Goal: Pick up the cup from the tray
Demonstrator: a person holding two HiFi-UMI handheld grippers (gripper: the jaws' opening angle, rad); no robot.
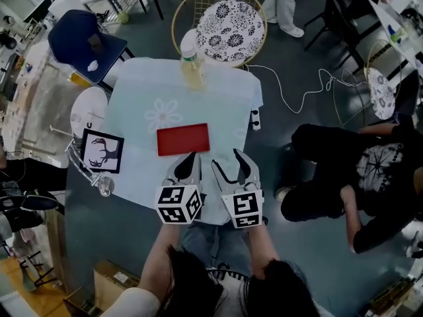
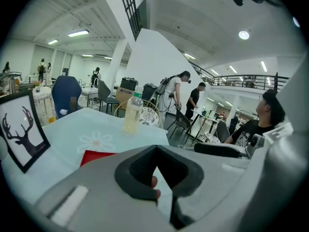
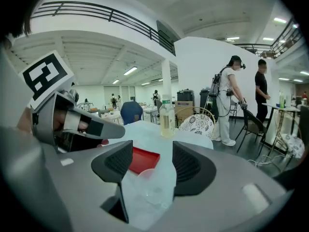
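A clear plastic cup [image 3: 146, 186] rests on the pale blue cloth between the jaws of my right gripper [image 3: 152, 166], just in front of the red tray [image 3: 143, 159]. The jaws stand apart on either side of it and do not seem to press it. In the head view the tray [image 1: 183, 139] lies empty in the middle of the table, and the right gripper [image 1: 228, 162] sits open just near of it. My left gripper [image 1: 189, 158] is beside it, jaws together and holding nothing. In its own view the left gripper [image 2: 157, 175] points at the tray [image 2: 96, 156].
A bottle of yellowish drink [image 1: 192, 63] stands at the table's far edge. A framed deer picture [image 1: 101, 152] leans at the left edge. Beyond the table is a wire chair with a patterned cushion [image 1: 229, 22]. A person [image 1: 357, 170] sits on the floor to the right.
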